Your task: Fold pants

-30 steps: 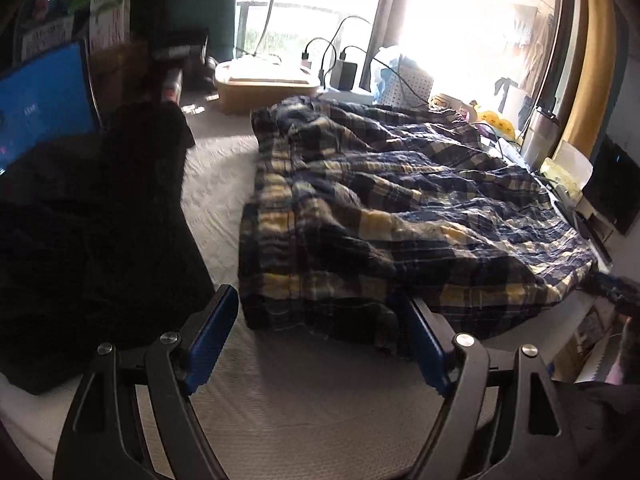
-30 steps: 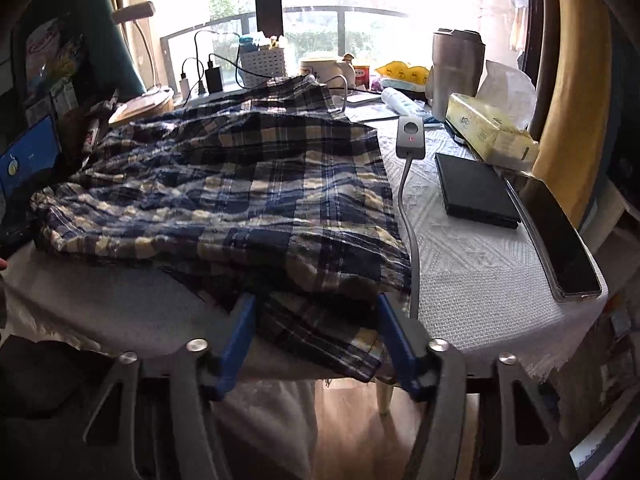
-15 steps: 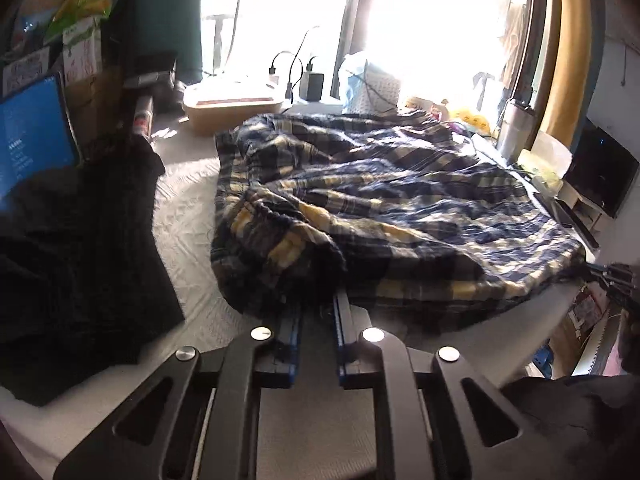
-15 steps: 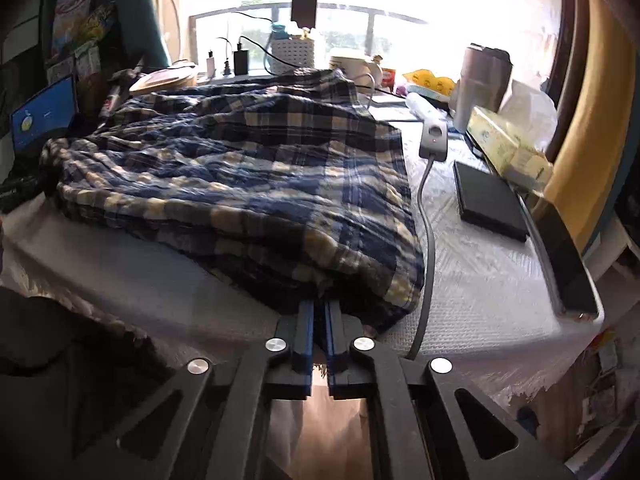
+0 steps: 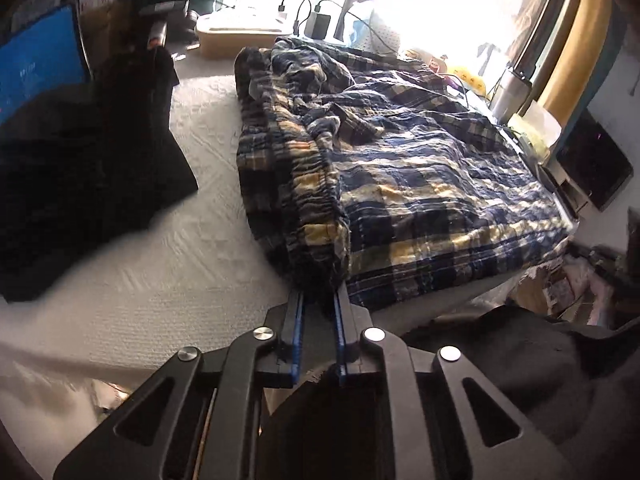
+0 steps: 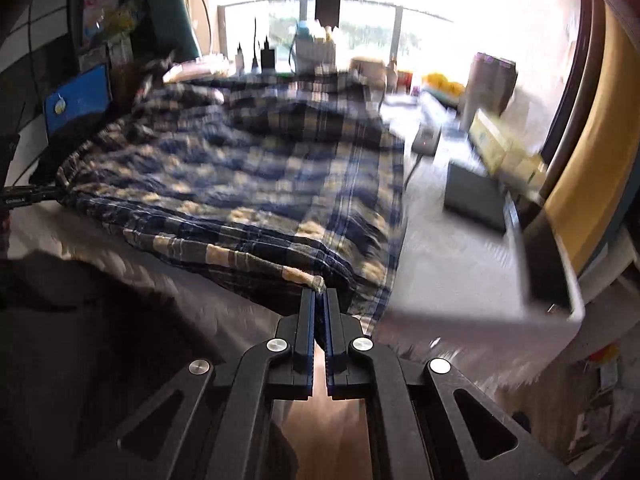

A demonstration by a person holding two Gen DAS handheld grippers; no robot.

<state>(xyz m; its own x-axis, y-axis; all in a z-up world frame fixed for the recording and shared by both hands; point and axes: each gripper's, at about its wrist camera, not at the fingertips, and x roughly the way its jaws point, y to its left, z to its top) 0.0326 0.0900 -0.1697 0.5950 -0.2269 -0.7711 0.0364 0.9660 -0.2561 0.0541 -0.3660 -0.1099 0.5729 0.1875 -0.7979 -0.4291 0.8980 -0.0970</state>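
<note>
Blue, yellow and white plaid pants point(image 5: 420, 184) lie spread over the white table cover point(image 5: 160, 280). My left gripper point(image 5: 319, 296) has the bunched elastic waistband pinched between its blue pads; its jaws are opening slightly, with the fabric still filling the gap. In the right wrist view the pants point(image 6: 248, 184) are blurred. My right gripper point(image 6: 319, 294) is shut on a corner of the leg hem at the table's near edge. The left gripper point(image 6: 24, 198) shows at the far left of that view, holding the waistband end.
A black garment point(image 5: 80, 168) lies left of the pants, below a blue screen point(image 5: 36, 68). Right of the pants are a power strip point(image 6: 428, 140), a dark tablet point(image 6: 476, 196), a phone point(image 6: 548, 248), a tissue box point(image 6: 504, 148) and a steel tumbler point(image 5: 510, 96). Chargers and boxes line the window.
Both grippers went from open astride the pants' near edge to shut on it. The waistband and the hem corner are now drawn toward the table's near edge, and the cloth lies flatter.
</note>
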